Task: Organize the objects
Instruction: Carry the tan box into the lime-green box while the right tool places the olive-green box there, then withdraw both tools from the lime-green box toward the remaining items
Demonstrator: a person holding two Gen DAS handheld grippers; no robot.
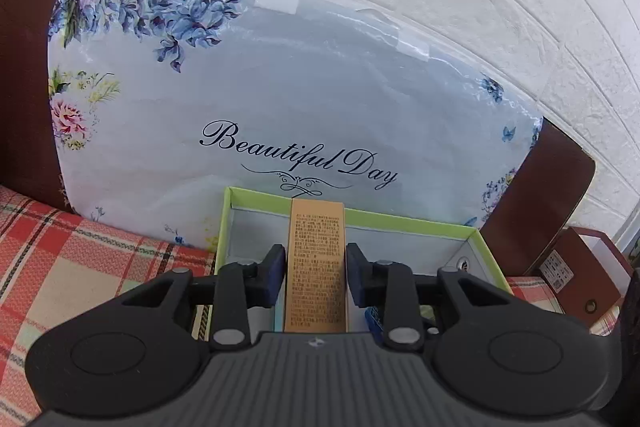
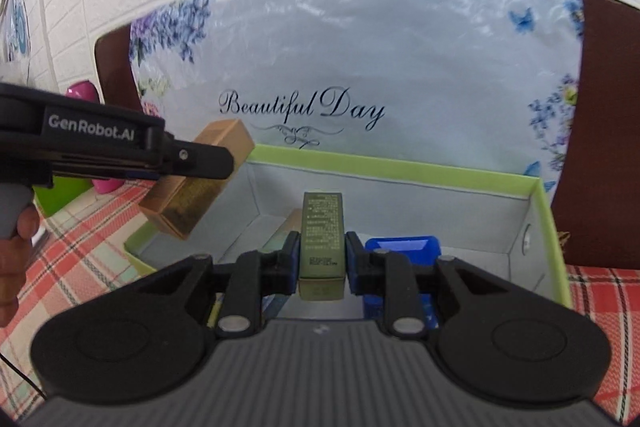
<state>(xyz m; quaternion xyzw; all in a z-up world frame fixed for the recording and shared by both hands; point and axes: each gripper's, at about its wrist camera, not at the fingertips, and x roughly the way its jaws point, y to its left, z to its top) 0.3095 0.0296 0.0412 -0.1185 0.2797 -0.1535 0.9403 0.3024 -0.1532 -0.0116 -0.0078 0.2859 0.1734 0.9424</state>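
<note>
My left gripper (image 1: 316, 273) is shut on a tall golden-orange carton (image 1: 316, 259) with printed text, held above the near left part of an open green-rimmed box (image 1: 404, 221). In the right wrist view the same carton (image 2: 196, 183) hangs tilted in the left gripper (image 2: 200, 159) over the box's left corner. My right gripper (image 2: 322, 259) is shut on an olive-green carton (image 2: 322, 239), held over the green-rimmed box (image 2: 396, 167). A blue object (image 2: 400, 247) lies inside the box beside it.
A floral "Beautiful Day" pillow pack (image 1: 280, 87) leans on a brown headboard (image 1: 552, 195) behind the box. A red plaid cloth (image 1: 80, 267) covers the surface. A dark red box (image 1: 576, 267) sits at the right. A pink object (image 2: 82, 93) stands at the far left.
</note>
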